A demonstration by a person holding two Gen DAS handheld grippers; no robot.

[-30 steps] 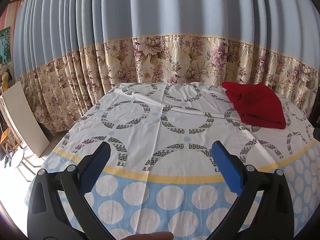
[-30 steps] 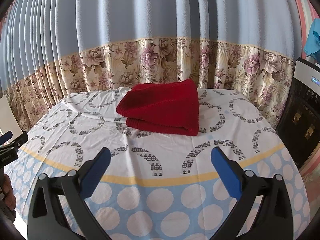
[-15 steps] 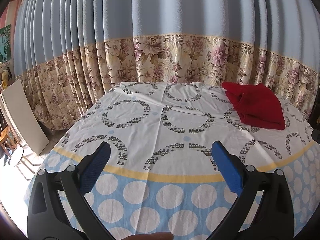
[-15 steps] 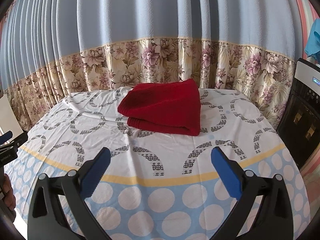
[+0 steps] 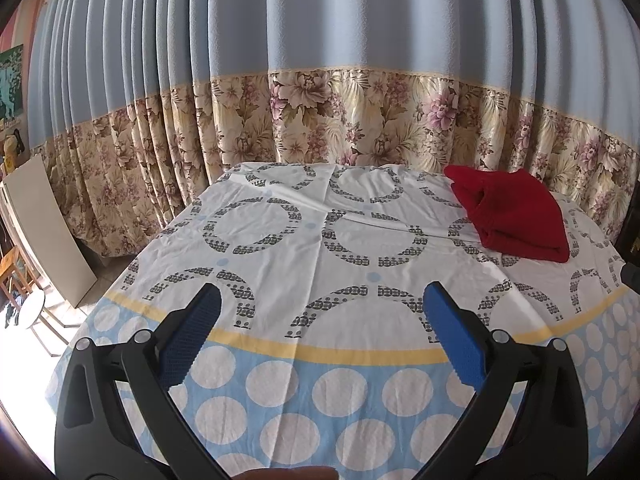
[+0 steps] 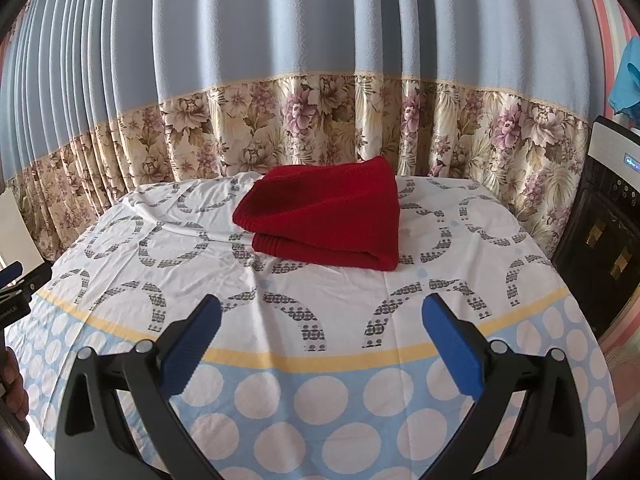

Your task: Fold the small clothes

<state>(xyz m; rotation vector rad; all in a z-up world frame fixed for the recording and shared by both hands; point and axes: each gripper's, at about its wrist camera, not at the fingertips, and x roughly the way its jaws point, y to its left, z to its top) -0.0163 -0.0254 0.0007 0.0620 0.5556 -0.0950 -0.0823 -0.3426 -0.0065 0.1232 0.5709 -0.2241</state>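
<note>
Right wrist view, left tool point(image 6: 12, 280) cut off

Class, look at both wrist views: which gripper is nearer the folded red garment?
Right. The right gripper faces the folded red garment head-on, just short of it. The left gripper points at bare tablecloth; there the garment lies far off to its right. Both are open.

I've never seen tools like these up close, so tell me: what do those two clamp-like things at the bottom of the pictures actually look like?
Both look alike. The left gripper and the right gripper each have two black plastic arms, joined by round silver rivets, that spread in a V. Each arm ends in blue fingers, flat pads with a fine ribbed texture. No cables or sleeves show in either view.
</note>
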